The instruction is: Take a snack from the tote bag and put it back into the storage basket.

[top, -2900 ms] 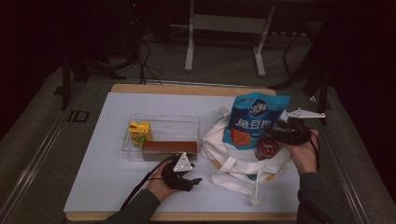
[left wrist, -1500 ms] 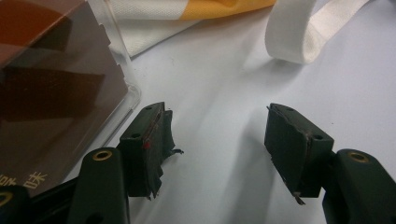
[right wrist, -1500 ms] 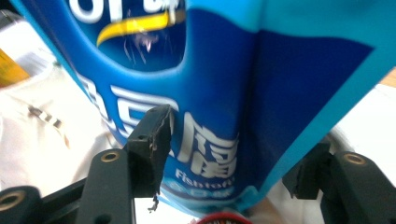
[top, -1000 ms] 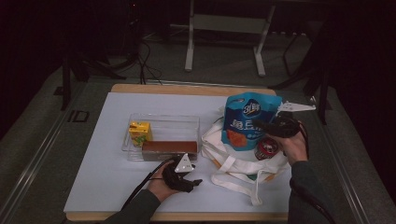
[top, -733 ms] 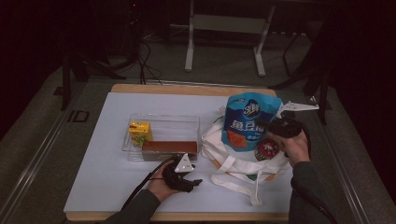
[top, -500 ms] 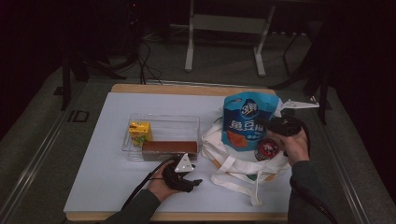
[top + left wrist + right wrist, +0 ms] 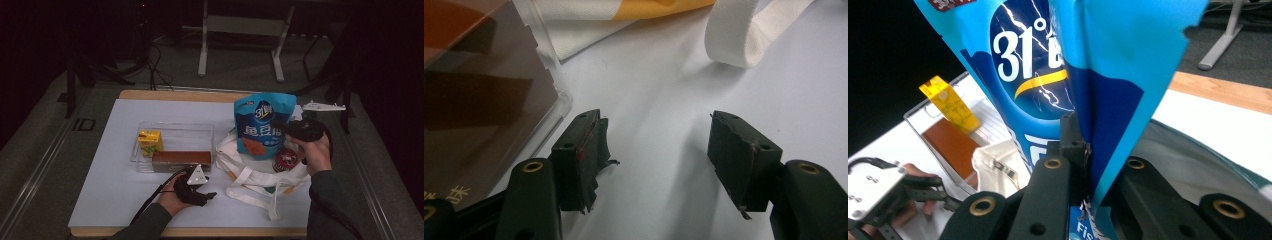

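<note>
Closest to the person, the left gripper (image 7: 206,196) rests on the white table (image 7: 115,200) with its jaws apart and nothing between them. Just past it sits a clear plastic tray (image 7: 207,131) with a brown box (image 7: 181,159) and a small yellow juice carton (image 7: 149,142) inside. To the right of the tray lies a white tote bag (image 7: 250,176), floppy and open, with a round red tin (image 7: 285,159) resting on it. Standing above the bag is a blue snack bag (image 7: 264,125). The right gripper (image 7: 294,131) has just squeezed its jaws tight on the side edge of this snack bag, and the thin blue film is pinched between the pads (image 7: 1074,145). The snack bag looks light, puffy and crinkly, and its shiny skin is probably slippery. The flat sealed edge, where the claw has it now, seems the best spot to hold, since the puffy middle could crush or slip. The bag hangs to the left of the claw, over the tote.
</note>
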The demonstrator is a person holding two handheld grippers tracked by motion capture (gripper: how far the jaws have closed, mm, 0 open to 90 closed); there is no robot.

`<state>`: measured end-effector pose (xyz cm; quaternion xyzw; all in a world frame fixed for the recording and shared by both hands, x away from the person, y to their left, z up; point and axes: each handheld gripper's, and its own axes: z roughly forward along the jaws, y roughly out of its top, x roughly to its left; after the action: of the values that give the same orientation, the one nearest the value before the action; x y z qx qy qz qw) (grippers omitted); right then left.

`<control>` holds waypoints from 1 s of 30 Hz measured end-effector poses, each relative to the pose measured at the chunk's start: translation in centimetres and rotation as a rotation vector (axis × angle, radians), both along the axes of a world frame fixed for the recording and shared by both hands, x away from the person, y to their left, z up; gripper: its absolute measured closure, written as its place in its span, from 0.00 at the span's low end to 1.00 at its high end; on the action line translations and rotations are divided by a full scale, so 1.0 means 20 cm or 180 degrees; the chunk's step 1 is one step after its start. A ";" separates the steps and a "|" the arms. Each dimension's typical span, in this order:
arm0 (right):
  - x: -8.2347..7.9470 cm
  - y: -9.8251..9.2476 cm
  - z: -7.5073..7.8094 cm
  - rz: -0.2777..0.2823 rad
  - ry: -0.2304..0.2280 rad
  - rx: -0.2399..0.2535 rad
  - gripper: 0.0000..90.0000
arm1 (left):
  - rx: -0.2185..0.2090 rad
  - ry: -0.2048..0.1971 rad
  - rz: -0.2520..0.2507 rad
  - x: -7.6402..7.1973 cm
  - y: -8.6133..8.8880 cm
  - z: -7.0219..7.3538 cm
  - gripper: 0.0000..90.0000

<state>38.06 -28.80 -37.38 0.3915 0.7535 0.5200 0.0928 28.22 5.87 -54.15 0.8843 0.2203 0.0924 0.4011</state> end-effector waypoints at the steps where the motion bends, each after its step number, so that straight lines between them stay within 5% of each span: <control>1: 0.00 0.00 0.00 0.0000 0.0000 0.0000 0.98 | 0.0000 -0.0001 0.0000 0.00 0.00 0.00 0.43; 22: -0.05 0.08 0.15 0.0042 -0.0017 0.0169 0.99 | 0.0004 0.0002 -0.0030 0.00 0.00 0.00 0.43; 30: -0.07 0.12 0.19 0.0173 -0.0003 0.0356 0.99 | -0.0001 0.0007 -0.0038 0.00 0.00 0.00 0.43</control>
<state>36.65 -26.37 -33.54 0.3753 0.7335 0.5638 0.0570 28.20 5.87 -54.14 0.8857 0.2154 0.0890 0.4016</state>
